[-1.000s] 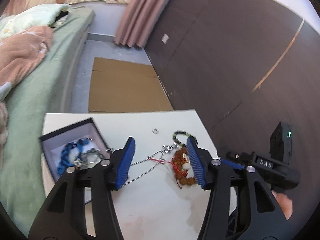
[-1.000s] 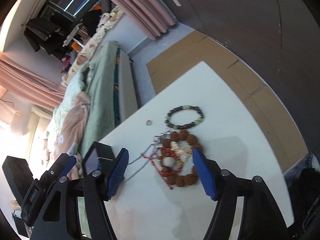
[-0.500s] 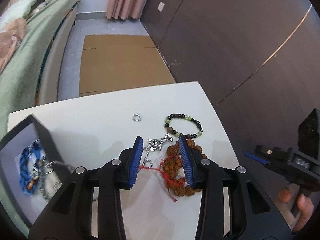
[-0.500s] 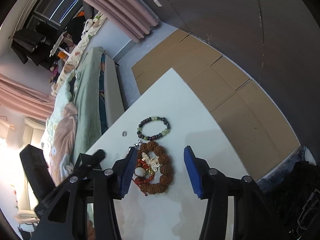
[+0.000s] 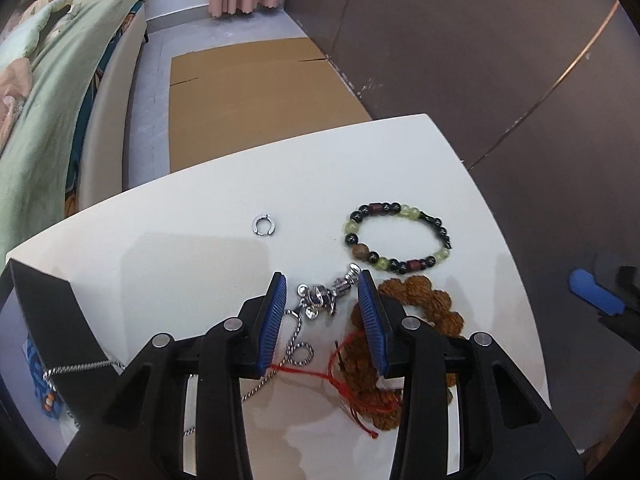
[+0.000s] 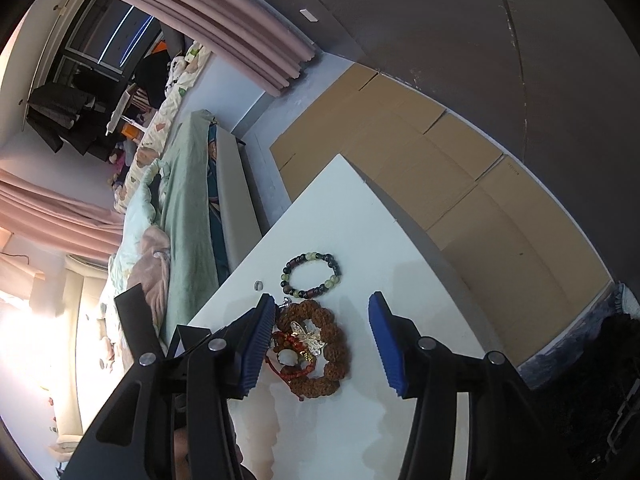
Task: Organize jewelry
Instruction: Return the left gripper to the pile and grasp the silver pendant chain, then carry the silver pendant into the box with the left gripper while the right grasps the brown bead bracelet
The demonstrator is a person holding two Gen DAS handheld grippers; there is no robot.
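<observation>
Left wrist view: silver pendant on its rope chain lies on the white table, framed between the left gripper pads, which have just been narrowing without touching it, likely lined up for a pinch. Beside it sit the brown seed bracelet, beaded bracelet and ring. Right gripper hangs half-open, empty, over the seed bracelet.
</observation>
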